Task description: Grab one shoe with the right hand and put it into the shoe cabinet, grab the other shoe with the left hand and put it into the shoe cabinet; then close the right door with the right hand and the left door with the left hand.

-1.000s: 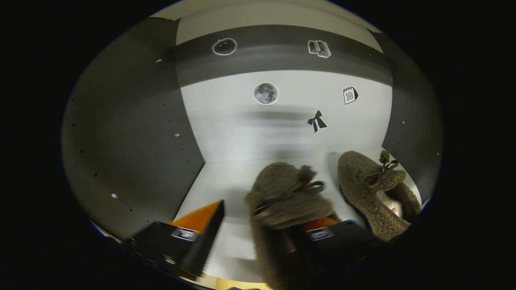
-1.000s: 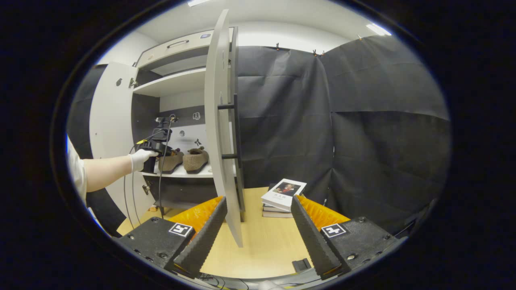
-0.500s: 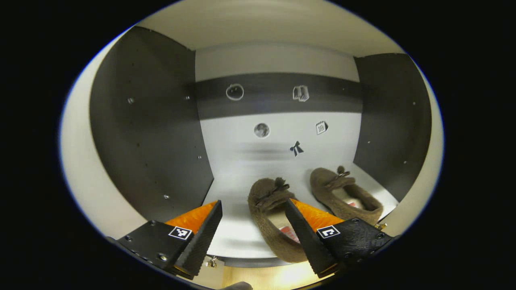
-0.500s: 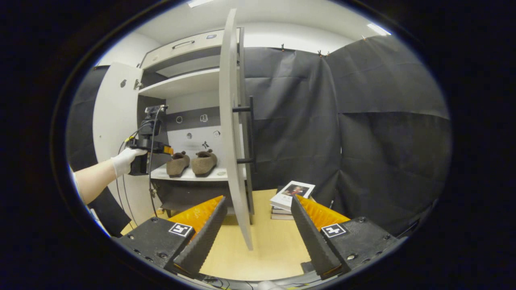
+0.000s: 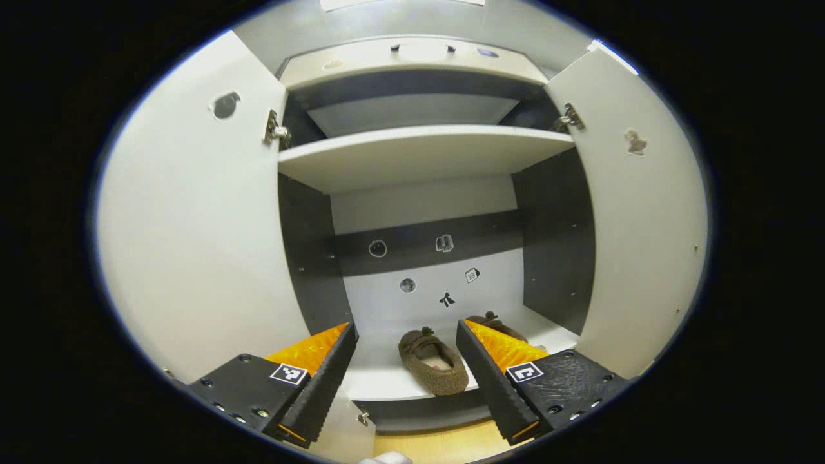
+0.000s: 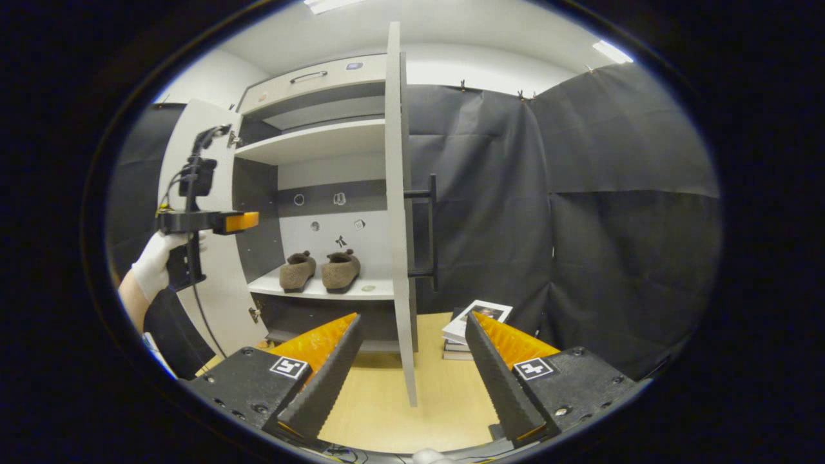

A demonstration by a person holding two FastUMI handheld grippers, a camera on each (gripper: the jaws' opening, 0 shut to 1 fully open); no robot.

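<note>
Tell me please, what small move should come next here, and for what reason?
Probably the right gripper should move toward the right door to push it shut. Both shoes sit on the cabinet shelf, both doors stand open, and both grippers are open and hold nothing. The right door's edge already stands just ahead of the right gripper's fingers.
</note>
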